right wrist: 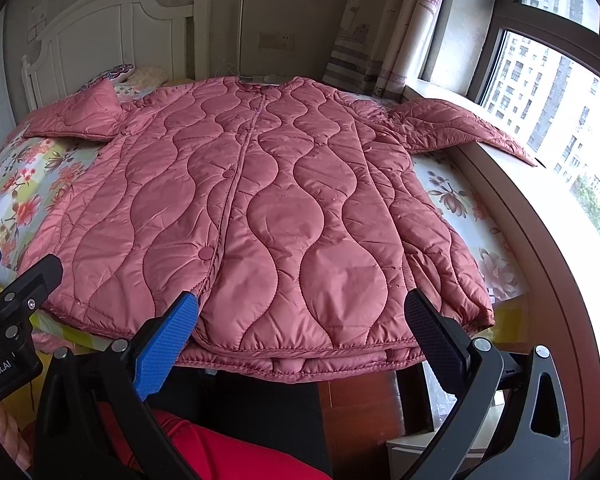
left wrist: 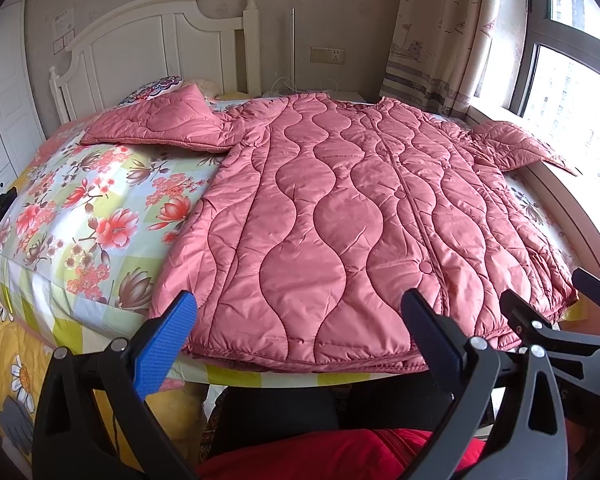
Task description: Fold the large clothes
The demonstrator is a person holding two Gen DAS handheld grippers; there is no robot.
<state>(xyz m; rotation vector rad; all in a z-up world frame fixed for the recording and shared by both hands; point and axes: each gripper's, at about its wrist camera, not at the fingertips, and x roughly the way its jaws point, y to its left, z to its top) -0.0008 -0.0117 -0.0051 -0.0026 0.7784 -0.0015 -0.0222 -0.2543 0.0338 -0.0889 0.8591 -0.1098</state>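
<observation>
Both grippers, left gripper and right gripper, gape wide and hold nothing, low in the frame near the hem. Pink coat lies flat on the bed mid-frame. Best to pinch one sleeve at its edge and fold it in.

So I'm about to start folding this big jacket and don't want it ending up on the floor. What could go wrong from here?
1. The jacket hem hangs over the bed edge; pulling it toward you could drag it off.
2. The right sleeve lies on the window sill and might snag or slide as it is folded in.
3. The padding is thick and shiny; both grippers, left and right, with jaws open, may lose hold of it.
</observation>
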